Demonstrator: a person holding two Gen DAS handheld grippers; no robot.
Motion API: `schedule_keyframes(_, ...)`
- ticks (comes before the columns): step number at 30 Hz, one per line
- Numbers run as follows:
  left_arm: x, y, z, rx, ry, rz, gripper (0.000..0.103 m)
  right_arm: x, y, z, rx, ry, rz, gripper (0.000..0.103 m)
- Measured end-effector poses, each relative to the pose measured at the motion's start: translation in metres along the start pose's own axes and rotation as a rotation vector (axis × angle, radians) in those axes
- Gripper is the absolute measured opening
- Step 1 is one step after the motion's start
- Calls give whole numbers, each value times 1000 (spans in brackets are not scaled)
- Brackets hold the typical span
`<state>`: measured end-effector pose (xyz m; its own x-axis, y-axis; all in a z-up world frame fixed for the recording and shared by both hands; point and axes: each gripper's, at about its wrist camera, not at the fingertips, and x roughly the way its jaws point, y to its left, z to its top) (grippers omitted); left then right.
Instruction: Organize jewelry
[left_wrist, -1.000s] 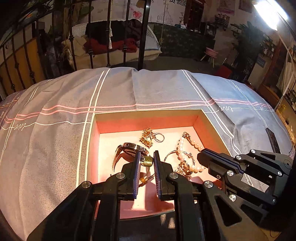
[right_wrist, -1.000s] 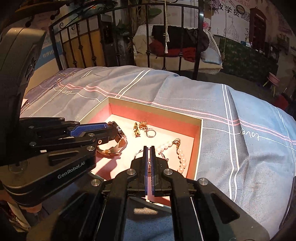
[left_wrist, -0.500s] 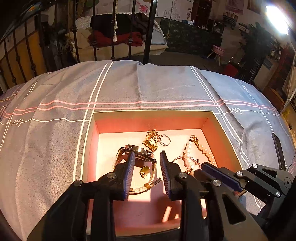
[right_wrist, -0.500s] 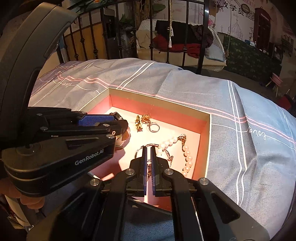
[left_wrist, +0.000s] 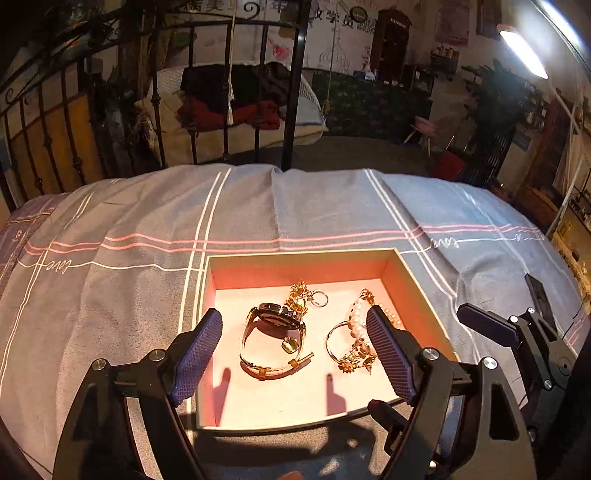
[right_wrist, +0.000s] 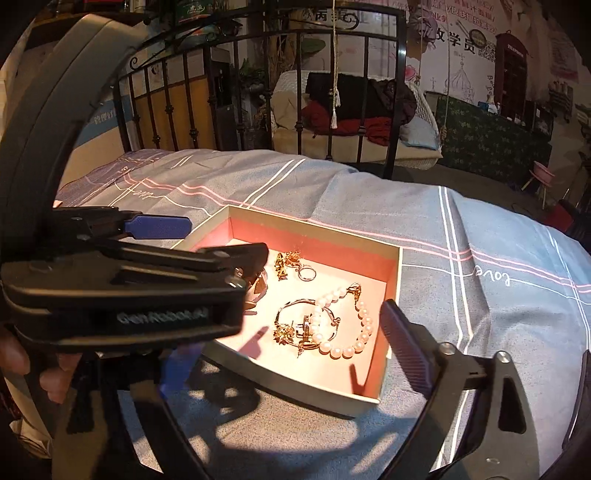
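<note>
Ahead of both grippers and below them spreads a bed (left_wrist: 147, 229) under a grey cover (right_wrist: 480, 221) crossed by white and pink stripes, with a black iron railing (left_wrist: 295, 92) at its far edge. On the cover, straight in front of the left gripper (left_wrist: 295, 350), sits an open square box (left_wrist: 295, 254) with pale rims, red inner walls and a light floor. That gripper's jaws are opening, already spread wide, and its 2 blue ribbed pads (left_wrist: 197, 354) hang above the box's near corners with nothing pressed between them. The right gripper (right_wrist: 288, 365) points at the same box from the other side; its jaws are opening too, at a broad spread, holding nothing, and its left finger is largely hidden behind the left gripper's black body in the right wrist view. A hand (right_wrist: 22, 369) shows at that view's left edge. Between the left gripper's pads, further in, a watch (left_wrist: 275, 332) with a dark face and a tan strap lies on the box floor, a small gold piece (left_wrist: 290, 345) inside the strap's loop. Just inside the left gripper's right pad lies a pearl bracelet (right_wrist: 347, 325), overlapping a gold bangle (right_wrist: 295, 325) with a flower ornament. Beyond the watch, toward the far wall, a gold charm on a key ring (right_wrist: 295, 266) lies apart from the bracelets.
</note>
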<state>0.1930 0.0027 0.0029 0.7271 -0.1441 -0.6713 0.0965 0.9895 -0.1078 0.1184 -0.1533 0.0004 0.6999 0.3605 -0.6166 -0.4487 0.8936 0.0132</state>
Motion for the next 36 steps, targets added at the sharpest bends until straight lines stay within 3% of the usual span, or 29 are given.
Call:
schedule_keyframes(3,-47,2,-8,-12,-151,1,95,-26,0,-11,6,-84,-50,97)
schedule_keyframes(6,-88,0,-24,-6,-282,21,96,-56,1,-24,15,-195,-136,97)
schedule_keyframes(11,-127,-5,-50,3,-373,32,96,-102,-1,-36,50,-346,-209,97)
schedule_keyframes(17,-135,-12,-68,31,-377,73,96,-138,-1,-39,91,-444,-203,97)
schedule_keyframes(36,-137,-9,-84,27,-373,84,96,-153,4,-48,99,-463,-186,97)
